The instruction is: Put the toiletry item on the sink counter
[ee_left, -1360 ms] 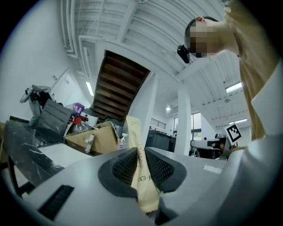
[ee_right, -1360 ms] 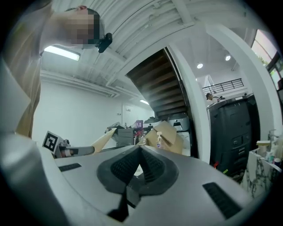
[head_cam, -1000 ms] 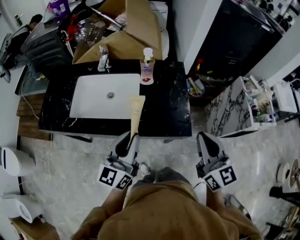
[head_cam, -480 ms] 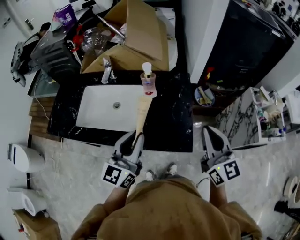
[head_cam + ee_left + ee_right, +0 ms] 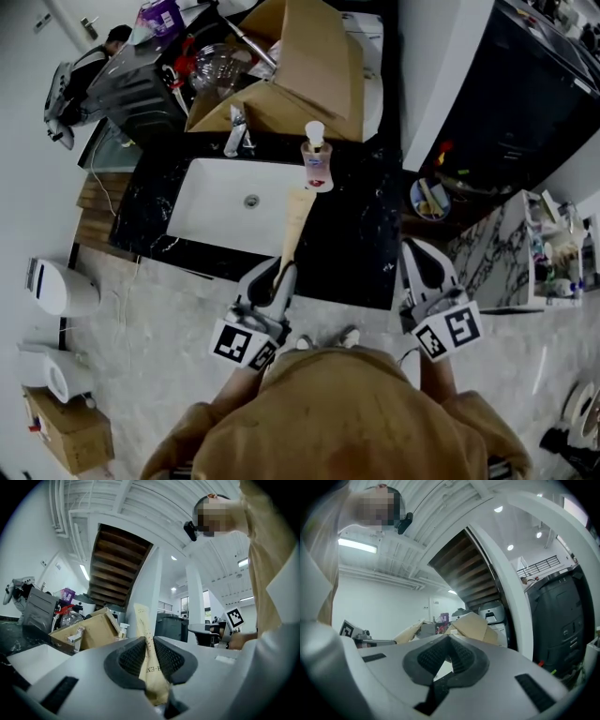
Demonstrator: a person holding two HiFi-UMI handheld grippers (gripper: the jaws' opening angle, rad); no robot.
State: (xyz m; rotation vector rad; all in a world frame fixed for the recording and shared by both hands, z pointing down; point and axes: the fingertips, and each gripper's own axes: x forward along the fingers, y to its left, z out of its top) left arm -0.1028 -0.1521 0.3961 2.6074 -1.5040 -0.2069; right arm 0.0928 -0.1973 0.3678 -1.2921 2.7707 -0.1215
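My left gripper (image 5: 278,273) is shut on the lower end of a long beige toiletry tube (image 5: 296,223). The tube reaches out over the black marble sink counter (image 5: 360,246), along the right rim of the white basin (image 5: 220,202). Its far tip lies just short of a pump bottle (image 5: 316,161) standing on the counter. In the left gripper view the tube (image 5: 144,632) rises between the two ribbed pads of the left gripper (image 5: 149,652). My right gripper (image 5: 419,259) hangs at the counter's front right corner. In its own view the right gripper (image 5: 449,649) is shut with nothing in it.
A chrome faucet (image 5: 235,132) stands behind the basin, and an open cardboard box (image 5: 305,70) behind that. A round bowl of small items (image 5: 430,199) sits right of the counter beside a black appliance (image 5: 511,103). A white device (image 5: 62,287) stands on the floor at the left.
The counter has drawn nearer and shifted right in view. The tube's tip has come closer to the pump bottle. Both grippers keep their hold and state.
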